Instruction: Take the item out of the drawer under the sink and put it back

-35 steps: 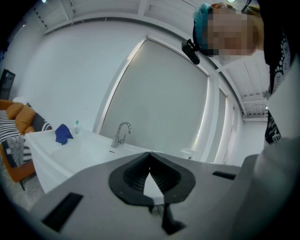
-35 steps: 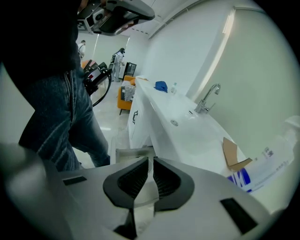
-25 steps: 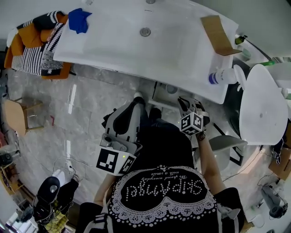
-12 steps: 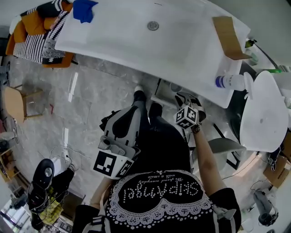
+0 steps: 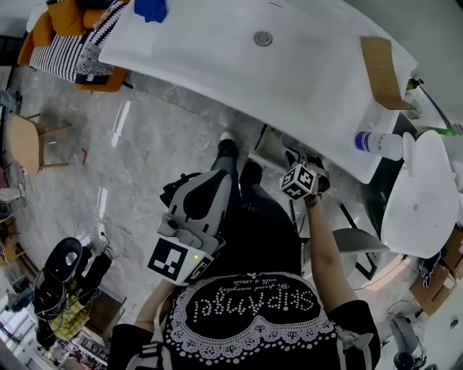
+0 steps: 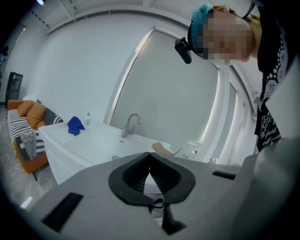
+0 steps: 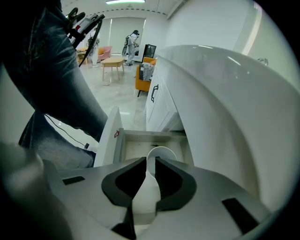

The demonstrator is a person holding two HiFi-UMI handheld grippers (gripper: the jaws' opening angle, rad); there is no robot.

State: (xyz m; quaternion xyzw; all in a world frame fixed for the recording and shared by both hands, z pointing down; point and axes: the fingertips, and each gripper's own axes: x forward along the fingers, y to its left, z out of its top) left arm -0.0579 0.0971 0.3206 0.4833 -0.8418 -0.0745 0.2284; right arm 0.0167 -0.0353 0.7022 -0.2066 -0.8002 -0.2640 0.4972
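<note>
Right now your right claw (image 7: 151,161) points steeply down into the open drawer (image 7: 133,146) under the sink bench (image 5: 217,65). Its jaws have just been opening and stand a little apart, released, with no grip on anything. The white cup (image 7: 165,153), the item you are after, stands upright on the drawer's floor at twelve o'clock of the claw's tips. Its near rim lines up with the gap between the pads. Neither view shows whether a pad touches that rim.

Your left claw (image 6: 150,157) is clenched, its pads meeting with nothing between them. You hold it close to level and well apart from the drawer. In the head view it sits at seven o'clock of the right claw, in front of your body.

On the bench top, a blue cloth (image 5: 150,9) lies at the ten o'clock corner and the drain (image 5: 263,38) sits near the middle of the basin. A flat piece of cardboard (image 5: 381,63) lies toward three o'clock. A white bottle (image 5: 377,143) with a blue part sits at the four o'clock end, just beside the edge. In the left gripper view the faucet (image 6: 132,124) stands at eleven o'clock of your left claw's tips. Beyond the bench's ten o'clock corner, a striped throw (image 5: 69,54) lies over an orange seat.
</note>
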